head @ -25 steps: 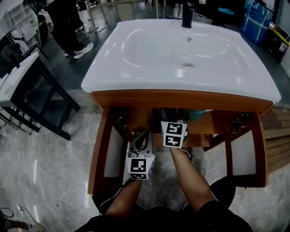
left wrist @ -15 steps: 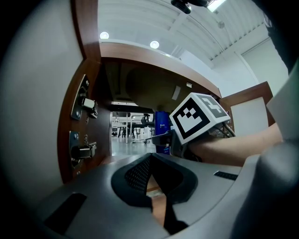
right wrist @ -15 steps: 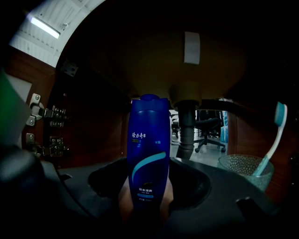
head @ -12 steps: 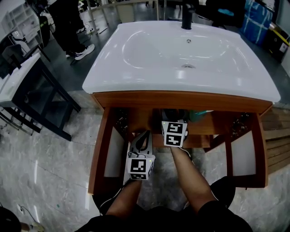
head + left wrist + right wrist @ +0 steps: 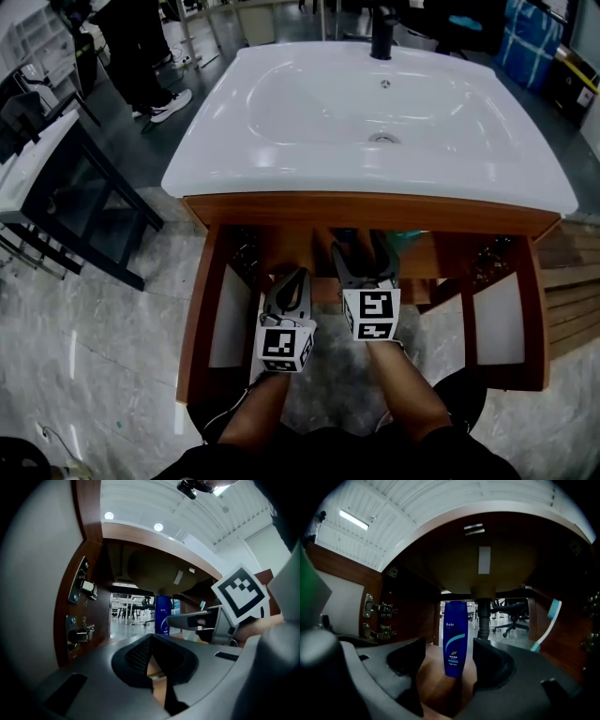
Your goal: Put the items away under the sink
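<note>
A blue shampoo bottle (image 5: pixel 455 639) stands upright on the wooden shelf (image 5: pixel 440 686) under the white sink (image 5: pixel 375 94). My right gripper (image 5: pixel 445 660) is open just in front of it, with the bottle framed between the jaws and untouched. A teal and white toothbrush (image 5: pixel 547 623) leans at the cabinet's right wall. In the head view the right gripper (image 5: pixel 361 255) reaches into the cabinet opening. My left gripper (image 5: pixel 288 289) waits beside it at the left, shut and empty. The left gripper view shows the bottle (image 5: pixel 162 616) farther in.
Both cabinet doors (image 5: pixel 217 323) stand open, with metal hinges (image 5: pixel 77 634) on the left wall. The drain pipe (image 5: pixel 483 616) hangs behind the bottle. A black table (image 5: pixel 56 187) stands at the left, and someone's shoes (image 5: pixel 169 101) are beyond it.
My right gripper has drawn back out of the cabinet toward me. The left gripper has stayed put.
</note>
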### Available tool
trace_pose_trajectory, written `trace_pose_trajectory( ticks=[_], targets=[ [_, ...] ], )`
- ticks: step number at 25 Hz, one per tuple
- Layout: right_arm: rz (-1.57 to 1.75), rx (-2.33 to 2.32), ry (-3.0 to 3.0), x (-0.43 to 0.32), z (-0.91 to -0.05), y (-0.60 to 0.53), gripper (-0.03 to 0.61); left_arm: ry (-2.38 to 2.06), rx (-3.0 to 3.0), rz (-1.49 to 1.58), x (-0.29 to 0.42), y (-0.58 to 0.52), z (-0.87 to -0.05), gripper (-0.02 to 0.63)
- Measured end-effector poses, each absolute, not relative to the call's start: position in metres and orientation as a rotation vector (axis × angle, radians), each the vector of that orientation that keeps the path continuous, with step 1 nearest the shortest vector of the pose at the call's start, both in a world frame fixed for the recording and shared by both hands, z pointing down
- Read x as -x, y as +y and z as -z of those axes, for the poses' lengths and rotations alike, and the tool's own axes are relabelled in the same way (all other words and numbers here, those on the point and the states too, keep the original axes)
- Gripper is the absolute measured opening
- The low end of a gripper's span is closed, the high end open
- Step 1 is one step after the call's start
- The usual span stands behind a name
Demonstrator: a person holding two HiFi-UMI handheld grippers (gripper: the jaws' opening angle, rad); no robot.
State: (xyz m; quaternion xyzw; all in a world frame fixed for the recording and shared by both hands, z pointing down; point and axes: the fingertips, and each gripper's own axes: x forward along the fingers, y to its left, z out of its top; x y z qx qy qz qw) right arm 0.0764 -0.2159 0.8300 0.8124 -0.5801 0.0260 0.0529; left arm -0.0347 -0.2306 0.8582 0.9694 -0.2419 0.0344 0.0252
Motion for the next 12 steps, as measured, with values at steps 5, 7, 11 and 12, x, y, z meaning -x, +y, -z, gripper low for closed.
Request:
trace_pose_trajectory(
  ticks=[5,7,11,12],
  targets=[
    [-0.040,-2.485,-1.729,-0.067,-0.816,-0.188,0.117,-0.670,-3.092,-0.056,0.021,-0.208,-0.841,0.015],
    [-0.035,-2.477,-1.729,-0.065,-0.808,-0.183,0.035,-0.650,-3.086,-0.052,0.016,-0.200,-0.827,0.015],
    [-0.088,-2.413,-1.762,-0.054,-0.789,-0.170,0.020,-0.632,-3.053,-0.148,0.013,-0.188,-0.805,0.015],
    [-0.101,-2.400,-1.764,-0.052,-0.781,-0.164,0.020,-0.620,-3.043,-0.167,0.012,-0.184,-0.798,0.015]
  ],
)
